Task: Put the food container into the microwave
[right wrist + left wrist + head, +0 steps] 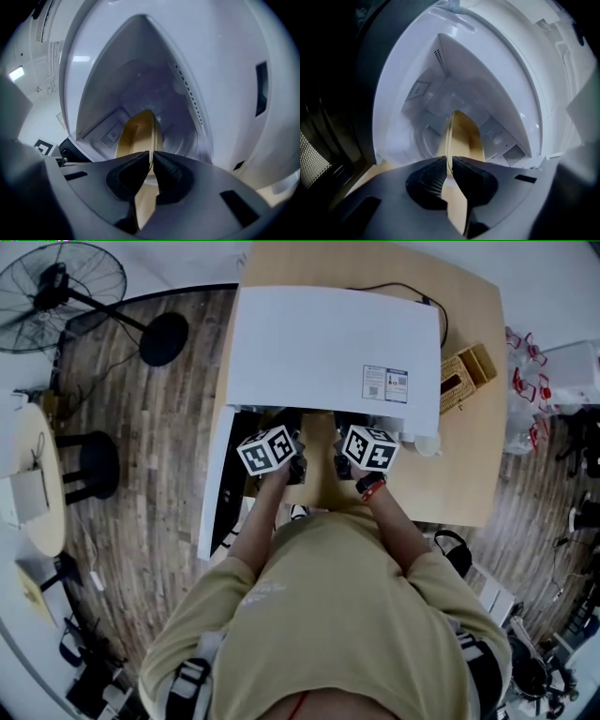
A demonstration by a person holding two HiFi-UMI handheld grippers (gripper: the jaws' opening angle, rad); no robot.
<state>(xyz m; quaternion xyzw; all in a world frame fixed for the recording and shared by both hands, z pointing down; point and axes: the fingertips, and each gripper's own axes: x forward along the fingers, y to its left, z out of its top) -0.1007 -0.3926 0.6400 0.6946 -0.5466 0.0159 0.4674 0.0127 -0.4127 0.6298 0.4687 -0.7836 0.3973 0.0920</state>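
Note:
The white microwave stands on a wooden table with its door swung open to the left. A shallow tan food container is held by its rim from both sides and reaches into the white cavity, above the glass turntable. My left gripper is shut on its left rim. Opposite it, my right gripper is shut on the right rim, with the container running ahead into the oven. In the head view both grippers sit at the oven's mouth.
A wicker box and a small white cup stand on the table right of the microwave. On the wooden floor to the left are a black fan, a dark stool and a round table.

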